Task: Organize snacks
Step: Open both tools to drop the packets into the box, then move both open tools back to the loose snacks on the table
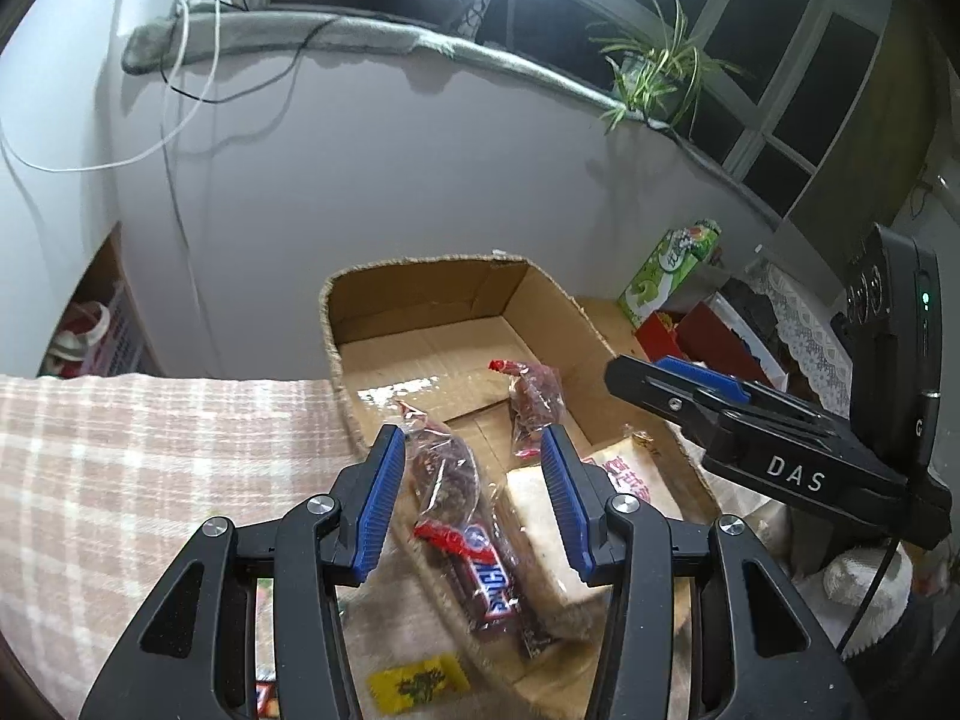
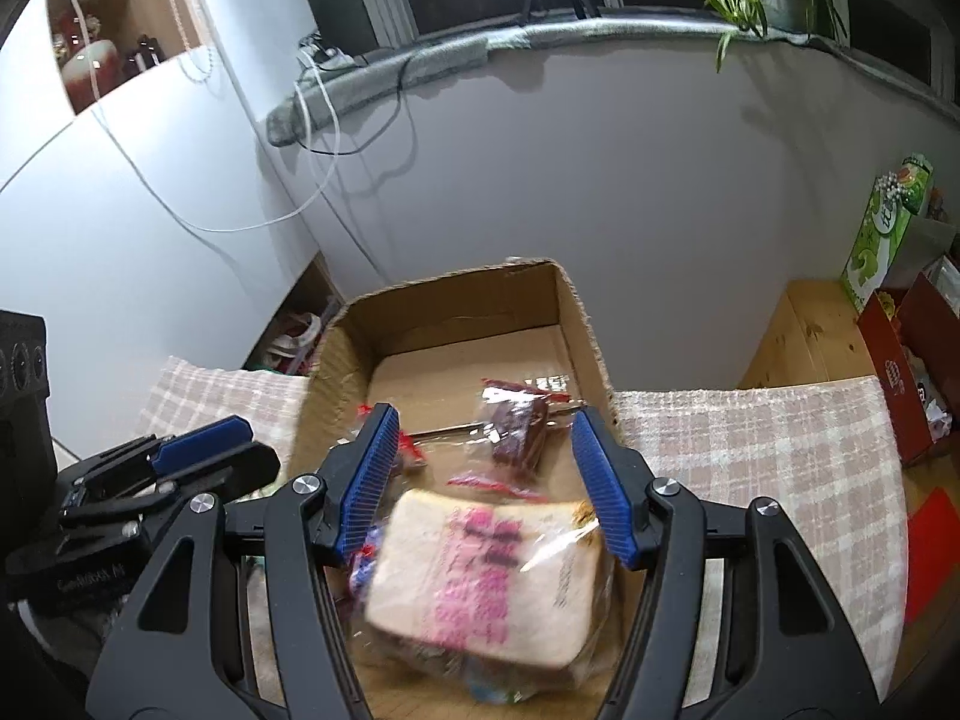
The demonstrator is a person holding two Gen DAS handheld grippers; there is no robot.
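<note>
An open cardboard box stands on a plaid cloth. My left gripper is open over the box's near edge. A clear bag with a Snickers bar lies between its blue pads, apart from both. My right gripper is open too. A wrapped slice of bread with pink print sits blurred just below its pads, free of them. In the left wrist view the bread rests in the box, with the right gripper above it. A second clear snack bag lies further in.
The plaid cloth covers the surface on both sides of the box. A green carton and a red box stand at the right. A yellow packet lies near the front. A white wall rises behind.
</note>
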